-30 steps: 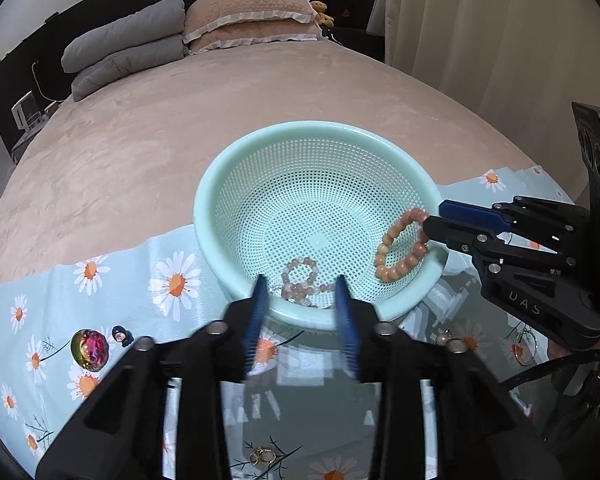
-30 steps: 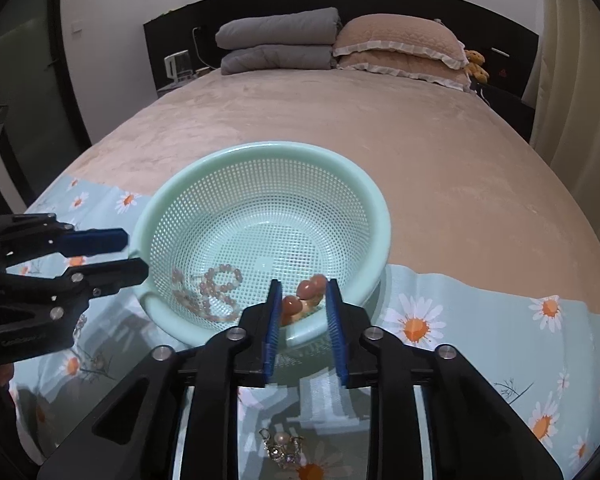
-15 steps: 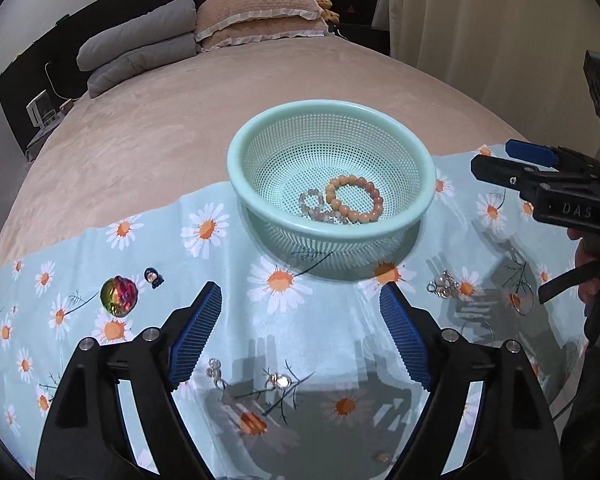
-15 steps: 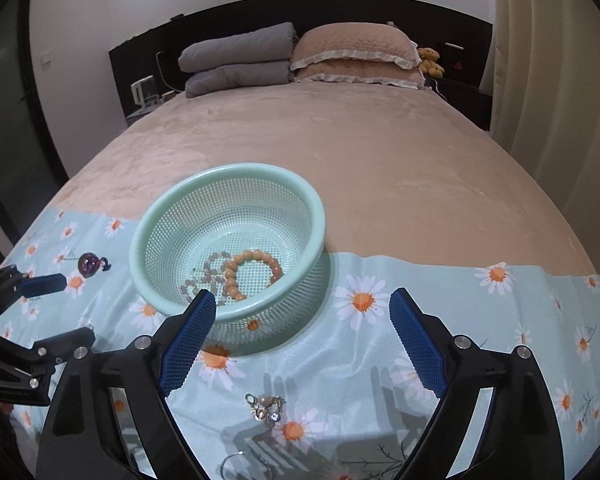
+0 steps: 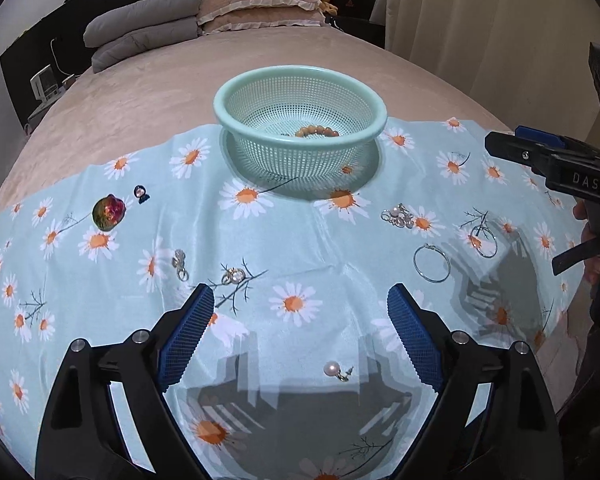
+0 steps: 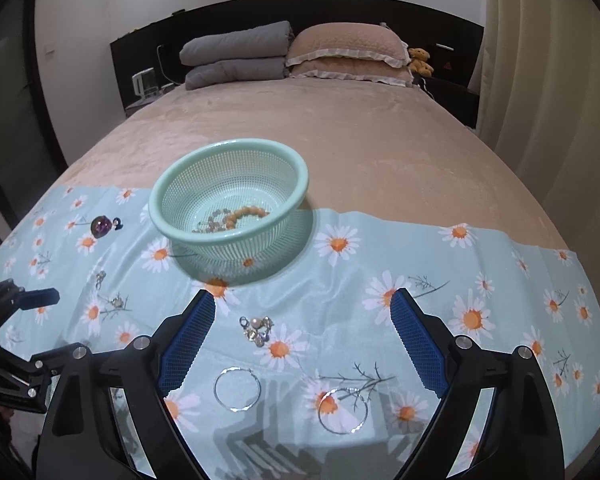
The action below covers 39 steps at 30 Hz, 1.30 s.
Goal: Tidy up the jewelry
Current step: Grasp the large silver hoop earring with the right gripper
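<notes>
A mint green mesh basket (image 5: 352,140) (image 6: 172,224) stands on the daisy cloth (image 5: 300,272) and holds an orange bead bracelet (image 5: 316,131) (image 6: 248,212) and a grey bead bracelet (image 6: 214,222). My left gripper (image 5: 300,328) is open and empty above the cloth, a pearl earring (image 5: 334,370) between its fingers. My right gripper (image 6: 302,336) is open and empty, with a charm cluster (image 6: 258,330) and two silver hoops (image 6: 237,390) (image 6: 342,410) below it. Rings (image 5: 179,264) (image 5: 233,276) and an iridescent stone (image 5: 108,212) lie on the left.
A small dark charm (image 5: 141,194) lies by the stone. The cloth covers the near end of a beige bed (image 6: 340,128). Pillows (image 6: 292,52) are at the headboard. A curtain (image 6: 548,80) hangs on the right.
Both grippers opened wide and pulled back from the basket. The orange bracelet, held by the right gripper a second ago, now lies in the basket.
</notes>
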Motion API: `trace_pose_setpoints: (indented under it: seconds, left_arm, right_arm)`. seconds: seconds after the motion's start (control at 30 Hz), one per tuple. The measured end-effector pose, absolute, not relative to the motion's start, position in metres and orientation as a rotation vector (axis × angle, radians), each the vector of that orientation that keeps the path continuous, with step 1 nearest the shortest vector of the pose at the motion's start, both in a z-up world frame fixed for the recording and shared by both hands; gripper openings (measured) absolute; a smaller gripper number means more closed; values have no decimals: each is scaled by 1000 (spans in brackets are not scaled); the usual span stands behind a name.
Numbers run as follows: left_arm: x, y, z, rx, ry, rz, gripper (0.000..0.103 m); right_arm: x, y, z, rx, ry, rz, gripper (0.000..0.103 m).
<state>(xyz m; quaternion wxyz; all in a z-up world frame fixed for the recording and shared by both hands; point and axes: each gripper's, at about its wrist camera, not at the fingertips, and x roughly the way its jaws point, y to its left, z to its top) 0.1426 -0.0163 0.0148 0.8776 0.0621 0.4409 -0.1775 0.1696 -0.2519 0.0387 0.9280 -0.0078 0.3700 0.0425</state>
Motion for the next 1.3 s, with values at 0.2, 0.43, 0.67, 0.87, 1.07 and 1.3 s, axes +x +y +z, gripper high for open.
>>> trace_pose_setpoints:
  seconds: [0.2,0.43,0.67,0.87,1.07,1.3]
  left_arm:
    - [117,-26,2,166,943,-365,87]
    - [95,-38,-14,166,957,-355,92]
    - [81,-48,-25,163,949,-361,96]
    - [87,-47,-39,116,991,-341,96]
    - [99,-46,-50,48,1038,-339,96]
    - [108,-48,-64,67,1117,-285,86]
  right_arm:
    - [148,-260,15,-29,806,63,85]
    - [128,-264,-15,-63,849,49,85]
    - [118,-275,-41,-40,884,42,85]
    - [119,-282,-60,-17,909,46,85]
    - [128,-290,-78,39,921,25,85]
    - [131,-286,-84,-1,882,-19,85]
